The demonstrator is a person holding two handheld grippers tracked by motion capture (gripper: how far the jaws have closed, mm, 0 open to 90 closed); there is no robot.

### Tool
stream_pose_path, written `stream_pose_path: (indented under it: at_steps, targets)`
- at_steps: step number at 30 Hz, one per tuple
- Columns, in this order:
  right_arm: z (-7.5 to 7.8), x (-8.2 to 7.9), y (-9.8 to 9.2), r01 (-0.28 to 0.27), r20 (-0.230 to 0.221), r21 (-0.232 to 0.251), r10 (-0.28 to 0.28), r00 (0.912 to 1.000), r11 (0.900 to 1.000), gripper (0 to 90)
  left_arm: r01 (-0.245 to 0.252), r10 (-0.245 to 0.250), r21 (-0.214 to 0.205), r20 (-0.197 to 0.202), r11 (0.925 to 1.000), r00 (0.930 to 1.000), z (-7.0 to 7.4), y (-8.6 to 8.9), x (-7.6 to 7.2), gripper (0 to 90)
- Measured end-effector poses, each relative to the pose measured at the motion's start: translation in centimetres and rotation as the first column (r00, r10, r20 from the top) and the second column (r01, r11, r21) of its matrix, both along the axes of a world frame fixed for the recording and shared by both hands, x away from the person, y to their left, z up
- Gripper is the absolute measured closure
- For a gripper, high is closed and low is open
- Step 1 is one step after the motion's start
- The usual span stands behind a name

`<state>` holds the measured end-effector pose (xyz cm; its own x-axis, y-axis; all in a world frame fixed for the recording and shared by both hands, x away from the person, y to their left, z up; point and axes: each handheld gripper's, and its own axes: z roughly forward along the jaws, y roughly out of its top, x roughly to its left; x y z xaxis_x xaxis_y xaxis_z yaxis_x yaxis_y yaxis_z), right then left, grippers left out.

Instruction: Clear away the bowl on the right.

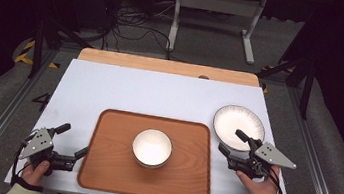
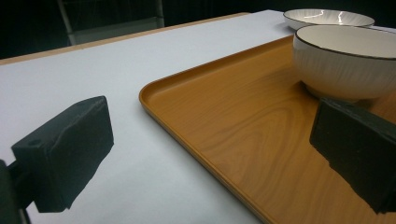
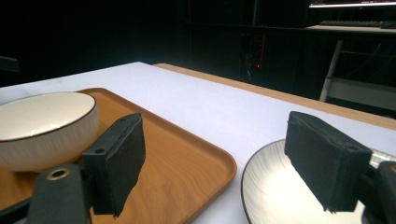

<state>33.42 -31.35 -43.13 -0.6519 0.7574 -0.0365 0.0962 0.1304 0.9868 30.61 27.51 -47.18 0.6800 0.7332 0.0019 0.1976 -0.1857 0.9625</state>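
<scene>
Right gripper [image 1: 237, 143]: jaws spread, nothing pinched, straddling the plate's near rim.
Plate [image 1: 235, 124]: right edge of the table [image 1: 126, 86], beside the tray [image 1: 115, 165].
Left gripper [image 1: 72, 140]: jaws spread, empty, at the tray's left edge.
Bowl [image 1: 151, 147]: tray centre.

A white bowl [image 1: 151, 148] sat on the wooden tray [image 1: 105, 169]; the right gripper [image 1: 231, 144], jaws apart, hovered by the plate [image 1: 232, 120] at right.
</scene>
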Motion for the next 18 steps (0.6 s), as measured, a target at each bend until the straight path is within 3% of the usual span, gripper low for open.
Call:
stream_pose_path:
  at_steps: [18]
  targets:
    - [-2.2,-0.3,-0.5,0.021,-0.019,0.002,-0.021,0.9996,0.9998,18.9,0.001,-0.001,0.001,0.001,1.0000,1.0000,0.0,0.0,0.0,0.2]
